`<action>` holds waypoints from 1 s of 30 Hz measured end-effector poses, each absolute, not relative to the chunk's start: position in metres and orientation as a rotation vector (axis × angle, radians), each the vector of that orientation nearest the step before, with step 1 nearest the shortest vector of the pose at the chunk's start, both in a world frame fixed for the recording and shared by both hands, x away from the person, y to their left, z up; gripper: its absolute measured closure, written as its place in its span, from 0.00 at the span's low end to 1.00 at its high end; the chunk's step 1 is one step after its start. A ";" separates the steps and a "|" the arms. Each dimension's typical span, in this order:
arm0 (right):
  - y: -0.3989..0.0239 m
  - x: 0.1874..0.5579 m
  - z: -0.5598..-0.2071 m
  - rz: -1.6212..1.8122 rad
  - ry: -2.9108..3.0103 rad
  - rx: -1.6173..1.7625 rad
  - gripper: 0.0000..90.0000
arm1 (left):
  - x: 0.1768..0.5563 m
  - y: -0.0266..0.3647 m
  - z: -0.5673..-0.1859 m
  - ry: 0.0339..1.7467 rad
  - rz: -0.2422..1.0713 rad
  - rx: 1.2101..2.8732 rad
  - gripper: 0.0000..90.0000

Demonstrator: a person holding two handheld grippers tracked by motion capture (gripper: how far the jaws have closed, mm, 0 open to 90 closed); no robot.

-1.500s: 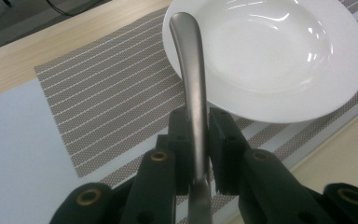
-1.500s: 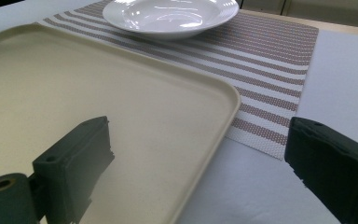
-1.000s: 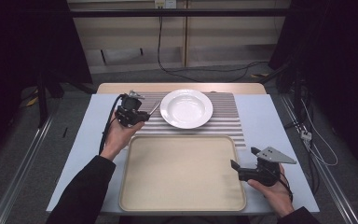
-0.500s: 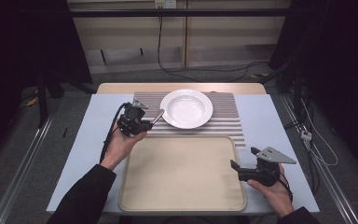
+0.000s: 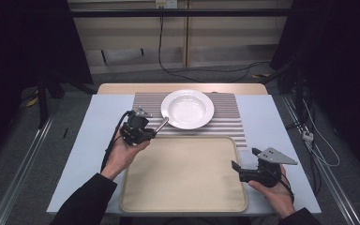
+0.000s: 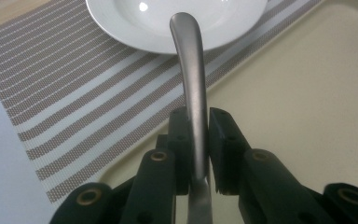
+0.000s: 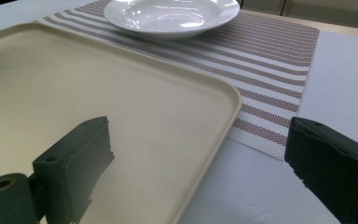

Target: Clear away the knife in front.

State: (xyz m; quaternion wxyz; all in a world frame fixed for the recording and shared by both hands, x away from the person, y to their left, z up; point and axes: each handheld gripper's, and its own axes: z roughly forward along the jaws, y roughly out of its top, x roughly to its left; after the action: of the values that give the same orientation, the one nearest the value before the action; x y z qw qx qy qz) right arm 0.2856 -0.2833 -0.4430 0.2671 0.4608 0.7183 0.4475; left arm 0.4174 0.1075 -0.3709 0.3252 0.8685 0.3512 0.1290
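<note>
My left gripper [image 5: 150,132] hovers over the far left corner of the beige tray [image 5: 183,187], shut on a grey metal utensil [image 5: 162,123]. In the left gripper view the pads pinch the utensil's [image 6: 192,70] shaft, and its rounded end reaches over the rim of the white plate [image 6: 177,23]. Which kind of utensil it is stays hidden. The plate [image 5: 187,108] rests on a striped placemat [image 5: 227,119]. Beside the tray's right edge my right gripper [image 5: 237,169] stands open, its jaws [image 7: 200,154] wide apart over the tray's [image 7: 74,84] corner with nothing between them.
The tray lies on a pale blue table top [image 5: 98,131], just in front of the placemat. A black cable [image 5: 110,145] trails from the left gripper along the person's forearm. Past the table's far edge, cables [image 5: 206,70] lie on the floor.
The left hand has carried the utensil toward the person and a little right, from the placemat's left end to the tray's far left corner. The right gripper has kept still.
</note>
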 end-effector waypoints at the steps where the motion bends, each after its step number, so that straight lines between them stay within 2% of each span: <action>1: -0.283 0.286 -0.443 1.208 1.939 1.244 0.09 | 0.416 0.108 -0.371 0.917 0.335 2.277 0.89; 30: -0.283 0.286 -0.443 1.192 1.935 1.249 0.09 | 0.383 0.106 -0.402 0.970 0.275 2.294 0.89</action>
State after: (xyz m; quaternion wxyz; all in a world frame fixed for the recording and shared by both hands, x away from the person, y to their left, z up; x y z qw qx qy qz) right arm 0.2859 -0.2831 -0.4434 0.2706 0.4637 0.7182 0.4426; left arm 0.3826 0.1064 -0.4021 0.3127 0.8695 0.3678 0.1042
